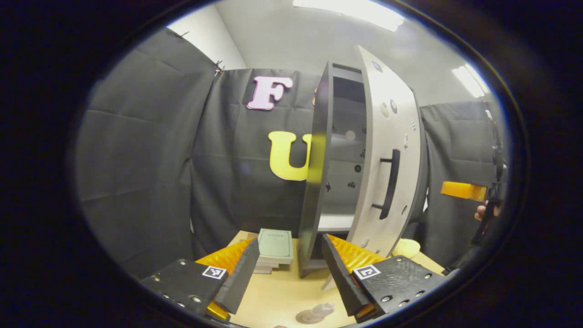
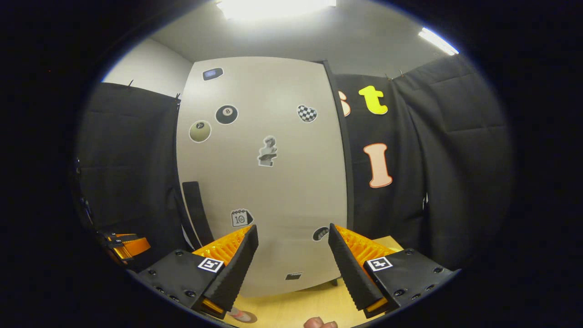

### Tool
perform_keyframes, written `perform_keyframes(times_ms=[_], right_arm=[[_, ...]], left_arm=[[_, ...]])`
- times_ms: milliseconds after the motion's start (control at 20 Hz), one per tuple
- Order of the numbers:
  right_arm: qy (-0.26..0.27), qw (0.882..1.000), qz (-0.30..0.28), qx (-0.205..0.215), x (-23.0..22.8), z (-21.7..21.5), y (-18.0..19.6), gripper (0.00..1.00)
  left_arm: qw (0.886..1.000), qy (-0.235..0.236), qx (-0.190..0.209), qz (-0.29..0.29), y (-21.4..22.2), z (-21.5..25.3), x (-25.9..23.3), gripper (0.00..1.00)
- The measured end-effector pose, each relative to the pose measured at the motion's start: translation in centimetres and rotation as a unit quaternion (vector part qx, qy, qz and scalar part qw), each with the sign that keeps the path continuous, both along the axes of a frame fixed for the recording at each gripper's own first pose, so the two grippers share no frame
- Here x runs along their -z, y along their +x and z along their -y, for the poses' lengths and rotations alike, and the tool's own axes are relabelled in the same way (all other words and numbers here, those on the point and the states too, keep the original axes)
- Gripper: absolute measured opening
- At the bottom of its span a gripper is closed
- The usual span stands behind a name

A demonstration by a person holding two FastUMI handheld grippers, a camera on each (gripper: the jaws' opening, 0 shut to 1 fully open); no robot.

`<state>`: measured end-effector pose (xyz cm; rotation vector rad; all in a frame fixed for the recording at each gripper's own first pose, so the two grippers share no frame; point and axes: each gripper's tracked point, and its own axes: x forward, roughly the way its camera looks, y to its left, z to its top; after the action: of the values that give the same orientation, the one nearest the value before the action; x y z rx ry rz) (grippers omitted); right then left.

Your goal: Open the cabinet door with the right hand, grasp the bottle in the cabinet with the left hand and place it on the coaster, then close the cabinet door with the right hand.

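The bottle (image 1: 315,313) stands on the coaster (image 1: 306,318) at the near edge of the desk (image 1: 278,296), low in my left gripper view, below and between the fingers; its base sits on the small round mat. In my right gripper view a bit of it shows at the desk's near edge (image 2: 240,315). My left gripper (image 1: 286,264) is spread wide with nothing between its fingers, apart from the bottle. My right gripper (image 2: 291,255) is likewise wide open and holds nothing, facing the cabinet door (image 2: 262,173), whose pale front carries stickers and a dark handle (image 2: 197,212) at its left side. From the left gripper view the door (image 1: 387,155) stands partly open, the cabinet (image 1: 319,168) interior visible behind it. A stack of books (image 1: 274,248) lies on the desk left of the cabinet. Black cloth walls the booth; ceiling lights shine above.
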<state>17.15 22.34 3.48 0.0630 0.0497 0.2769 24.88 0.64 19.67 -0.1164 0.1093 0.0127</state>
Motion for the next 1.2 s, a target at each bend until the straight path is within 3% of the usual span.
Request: perform_keyframes(times_ms=[250, 500, 750, 1200], right_arm=[[0.011, 0.999, 0.017, -0.026, -1.1, 4.8, 0.2, 0.98], [0.008, 0.999, 0.003, -0.048, 0.2, 9.0, 1.0, 0.98], [0.0, 0.999, -0.015, -0.048, 1.1, 11.3, 0.6, 0.97], [-0.003, 1.0, 0.002, -0.021, 0.1, 11.3, -0.4, 0.97]], left_arm=[[0.998, 0.004, -0.066, 0.018, -1.5, 2.8, -1.9, 0.83], [0.994, 0.036, -0.098, 0.027, -2.0, 6.8, -2.4, 0.87], [0.997, 0.031, -0.062, 0.039, -3.1, 12.4, -4.1, 0.83], [0.998, 0.041, -0.021, 0.04, -1.7, 13.3, -5.7, 0.87]])
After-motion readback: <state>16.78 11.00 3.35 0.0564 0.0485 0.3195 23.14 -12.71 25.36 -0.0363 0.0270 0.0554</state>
